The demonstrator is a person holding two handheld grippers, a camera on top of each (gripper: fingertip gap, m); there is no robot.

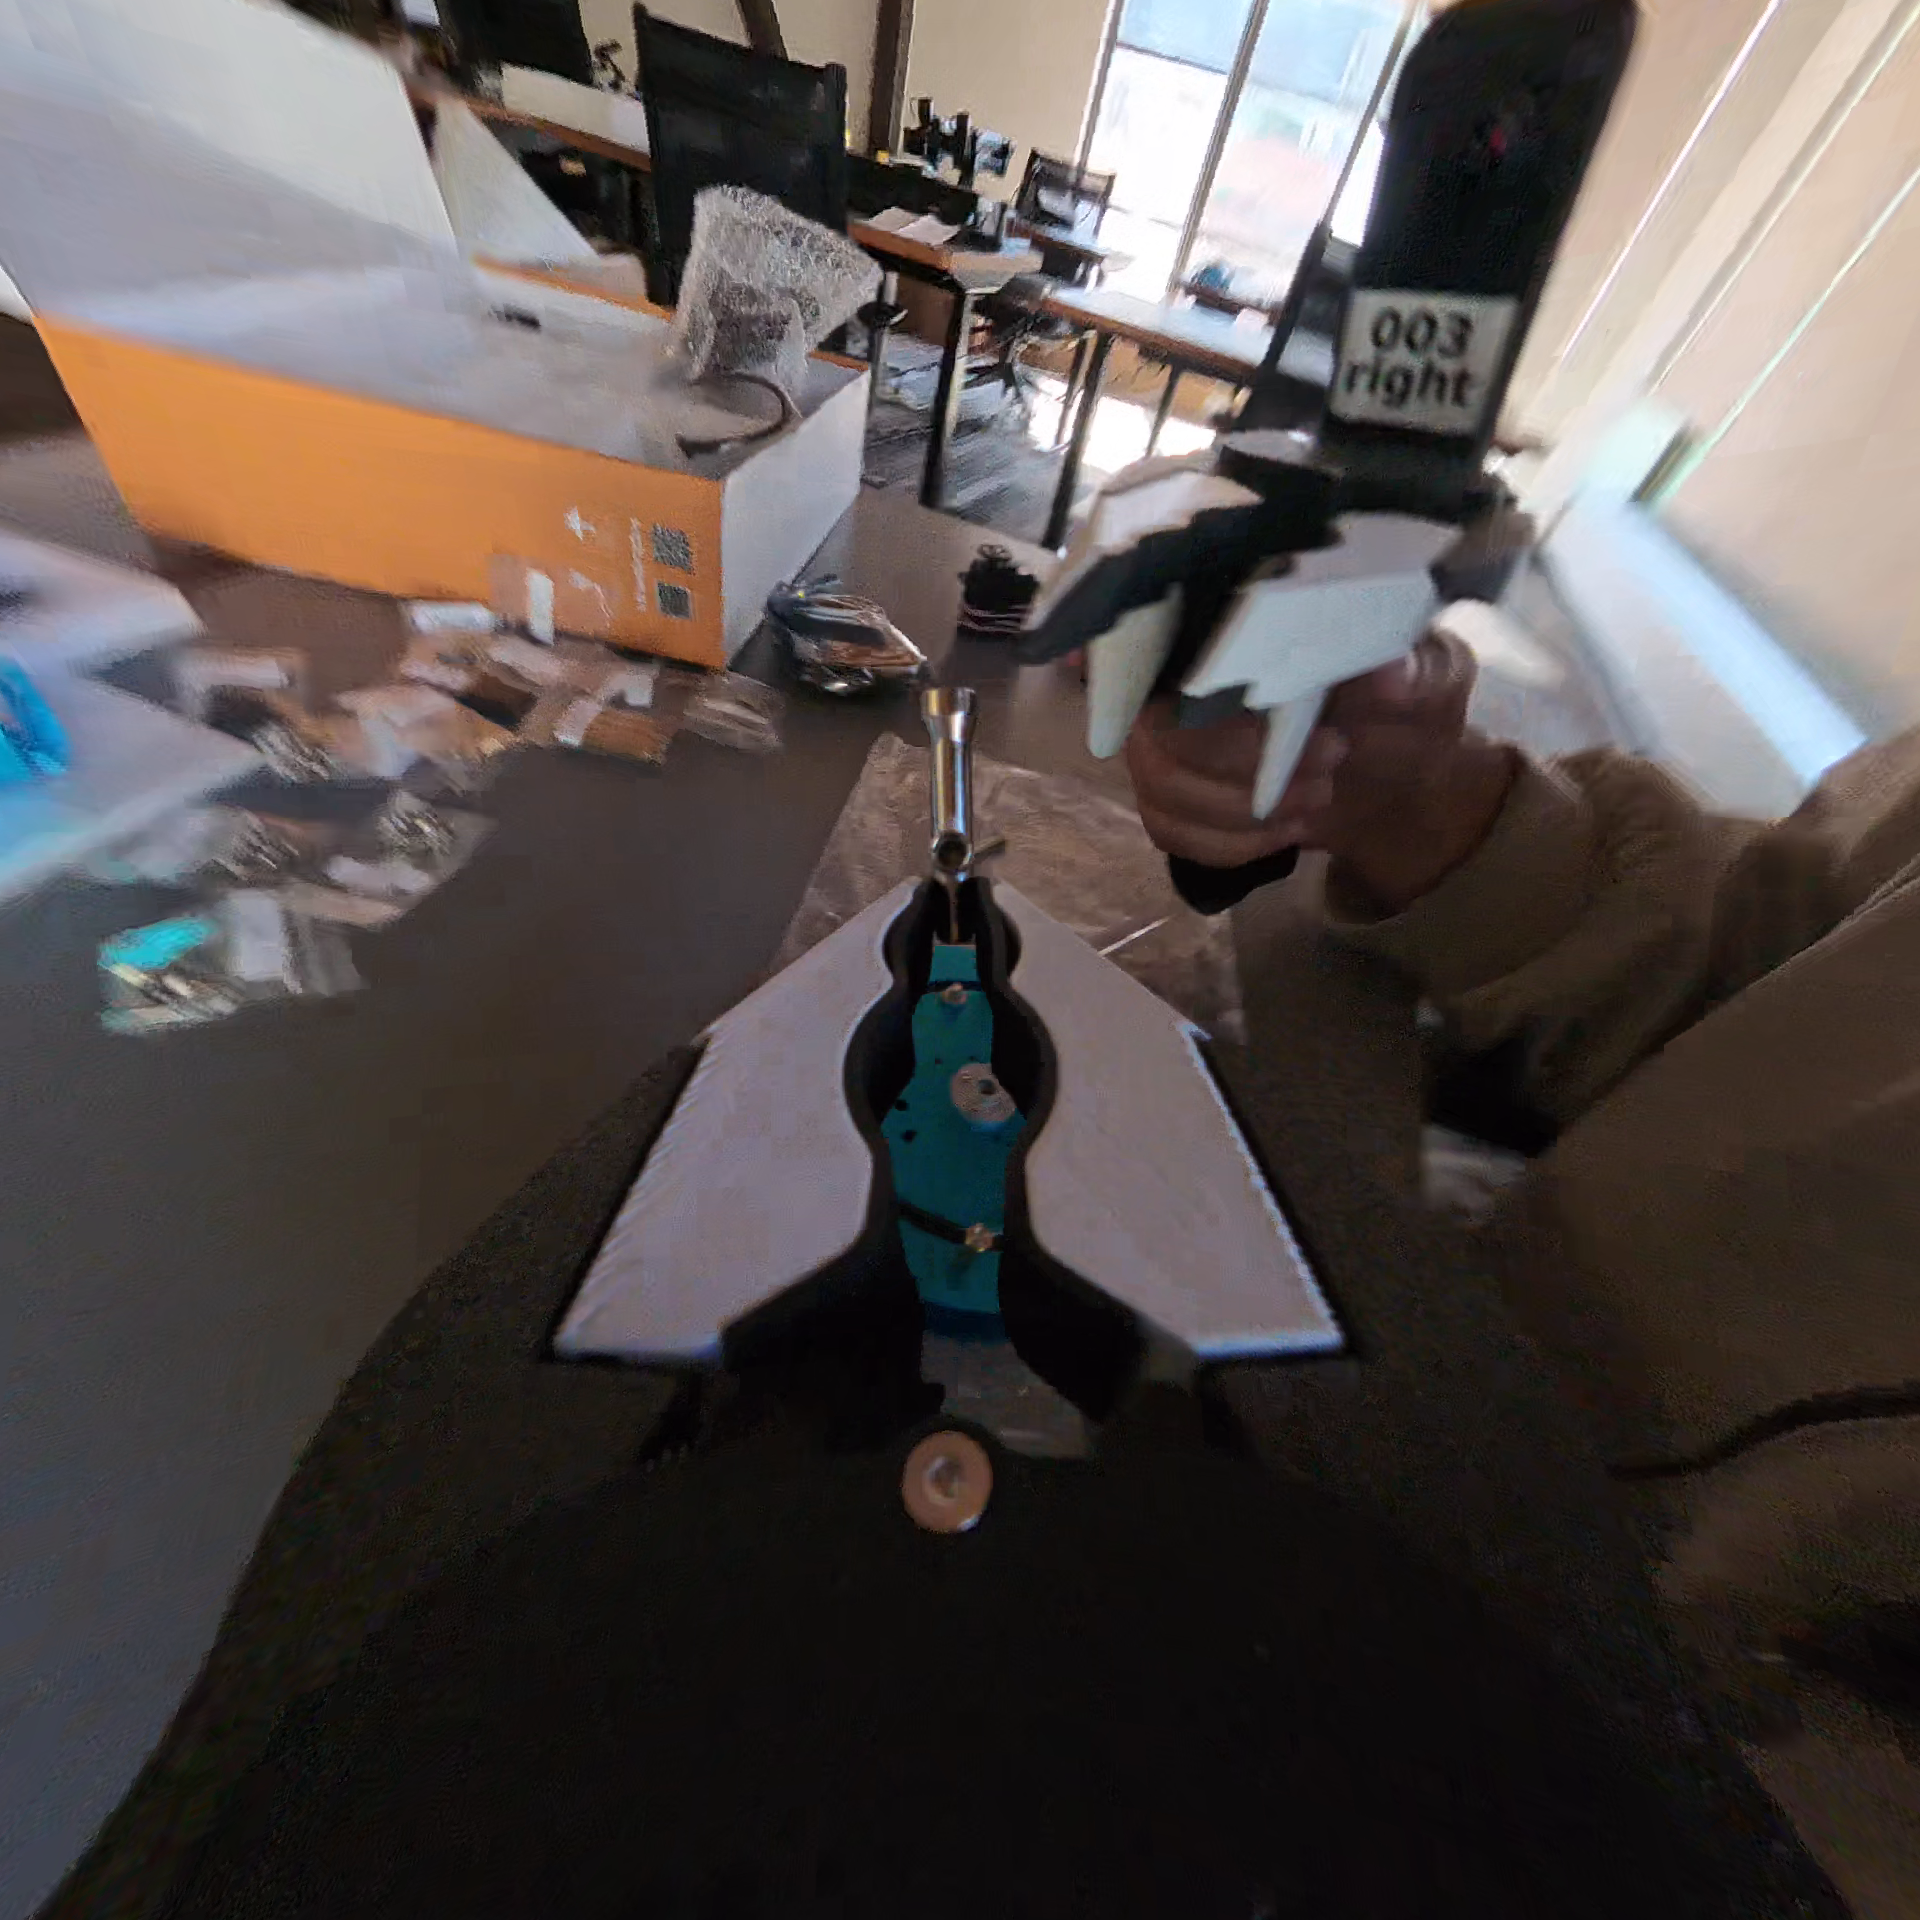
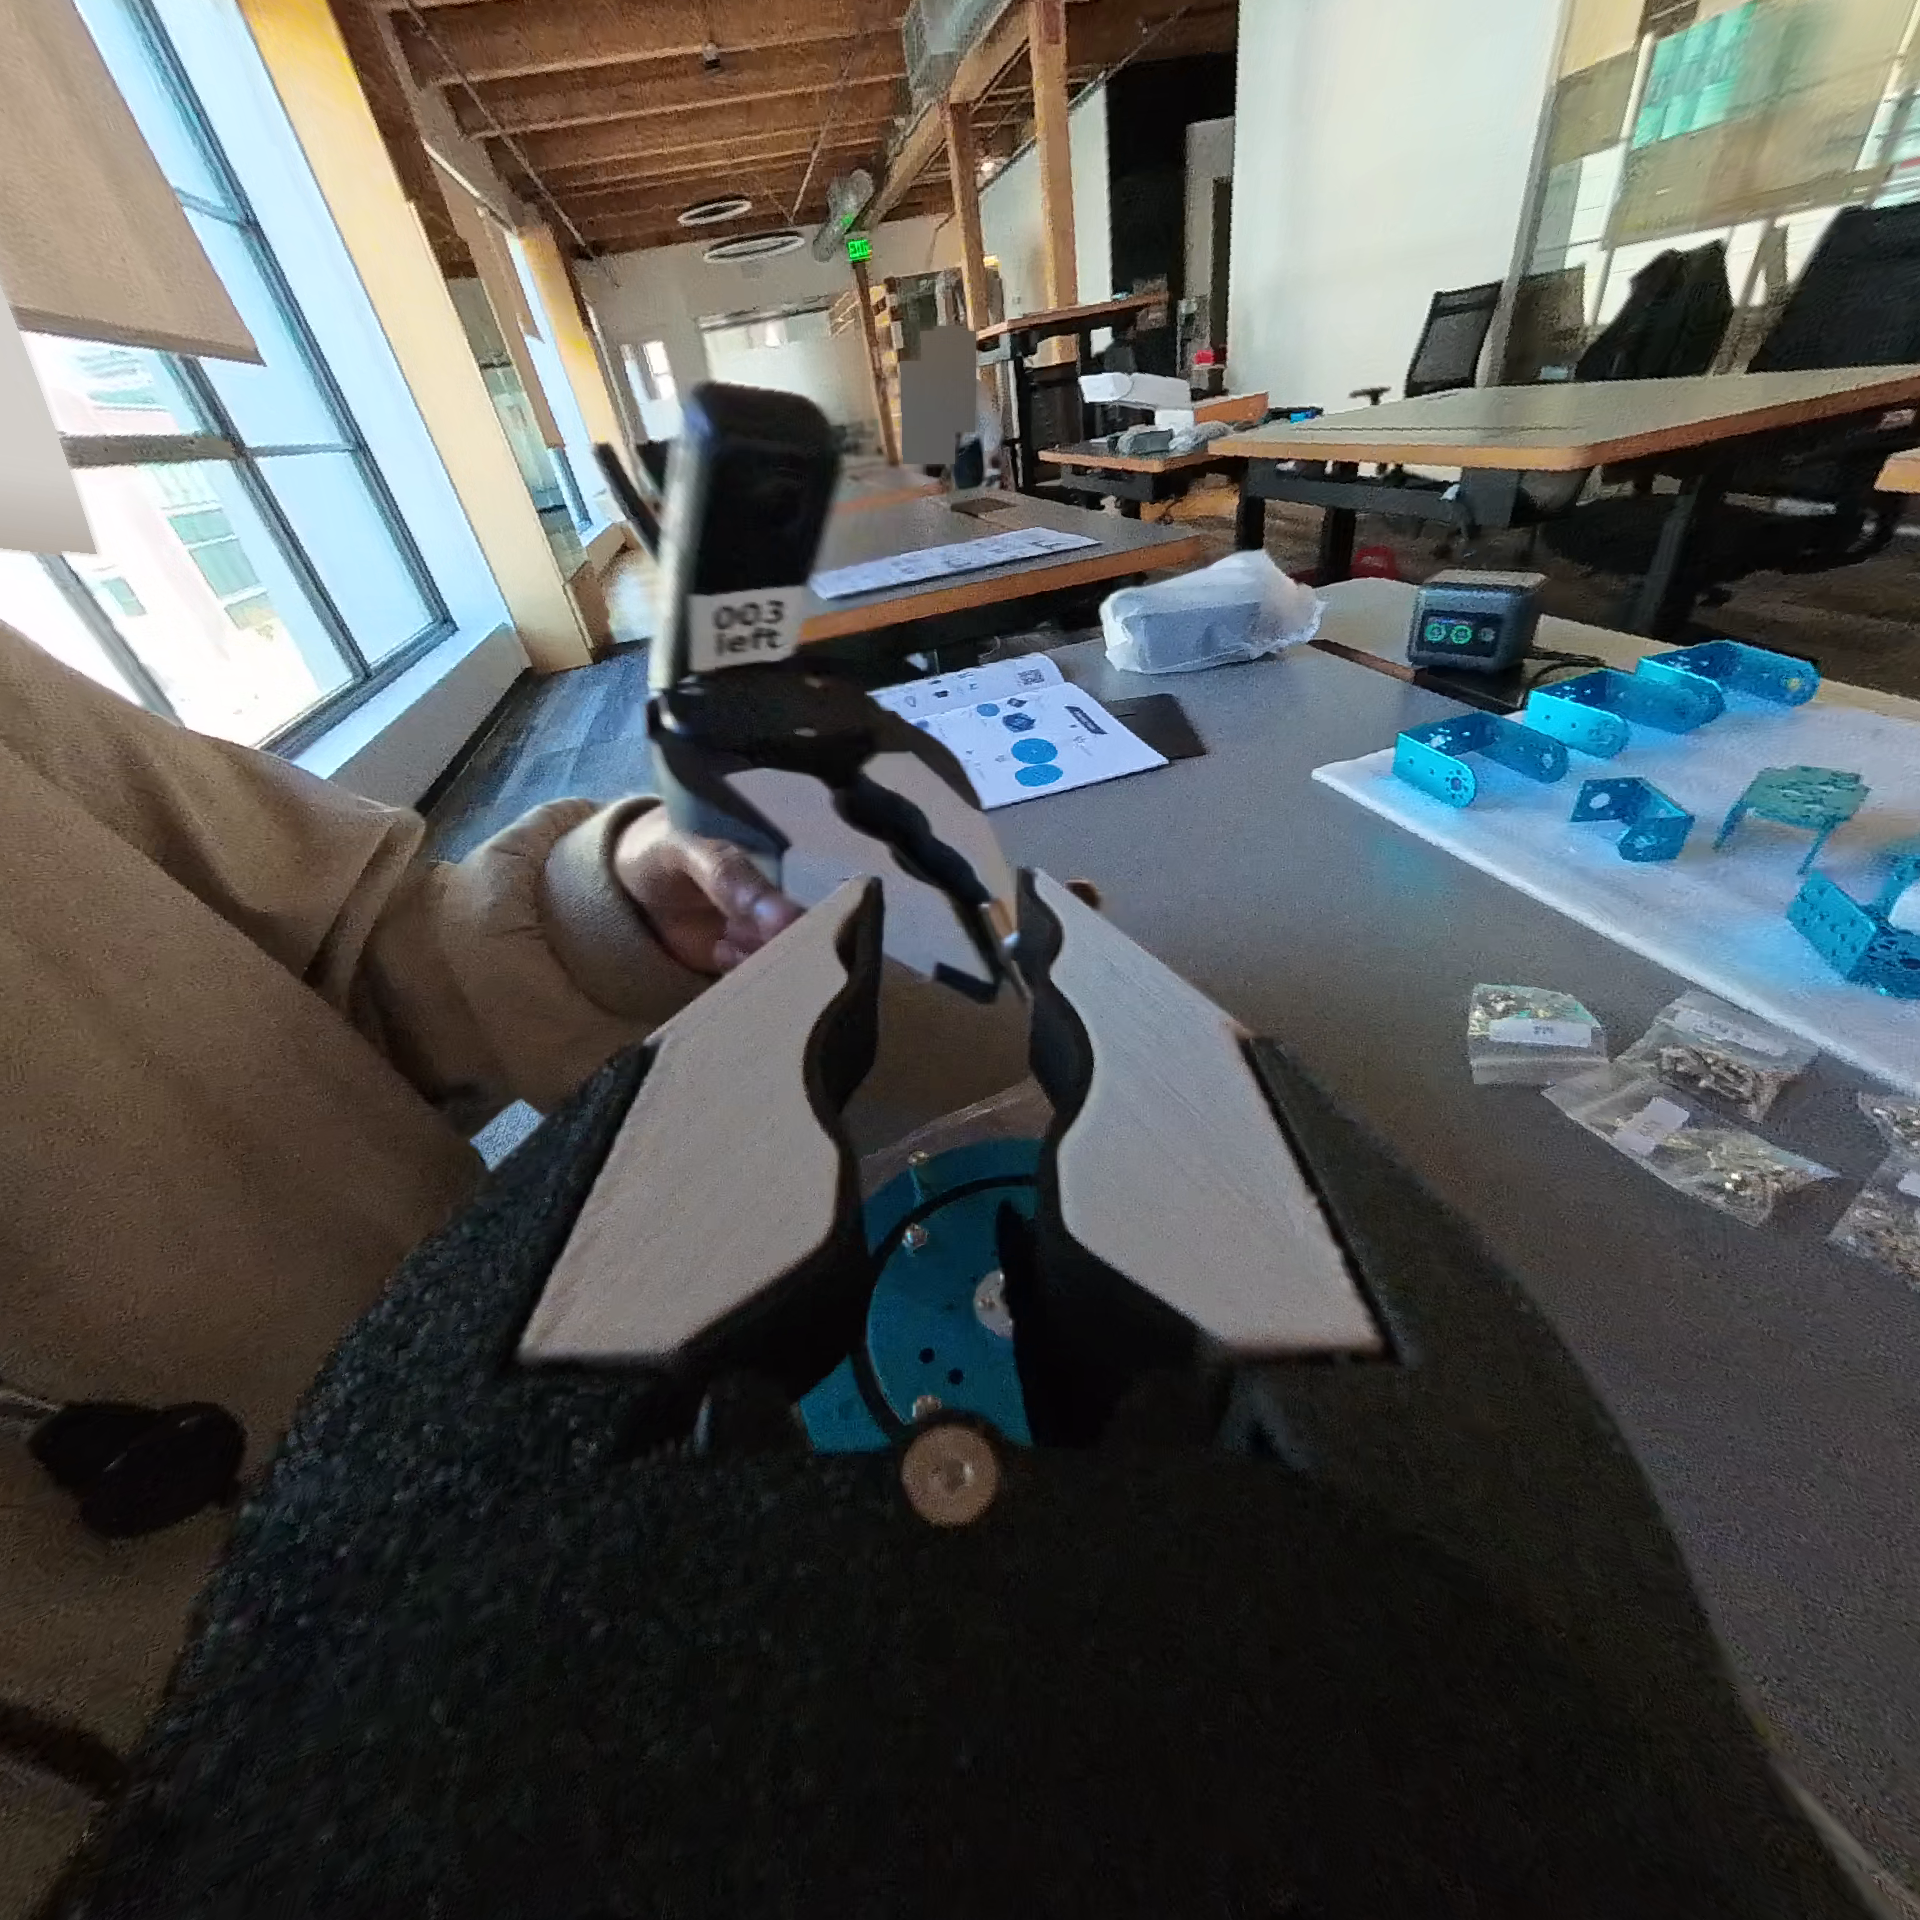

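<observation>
My left gripper [image 1: 951, 896] is shut on a small silver socket wrench [image 1: 948, 769] that sticks out past its tips. A blue metal plate with holes and screws [image 1: 951, 1143] shows through the gap between its fingers, lower down. My right gripper [image 2: 951, 899] is open and holds nothing; a round blue metal disc [image 2: 935, 1320] lies beneath it. The right gripper also shows in the left wrist view [image 1: 1195, 774], held in a hand, up and to the right of the wrench. The left gripper shows in the right wrist view [image 2: 987, 935], just beyond the right fingertips, with the wrench in it.
An orange and white cardboard box [image 1: 416, 468] with bubble wrap [image 1: 769, 281] stands at the back left. Bags of small hardware [image 2: 1662, 1081] lie on the grey table [image 2: 1299, 935]. Blue metal brackets [image 2: 1558, 727] sit on a white sheet, near an open booklet [image 2: 1018, 738] and a small dark device [image 2: 1475, 623].
</observation>
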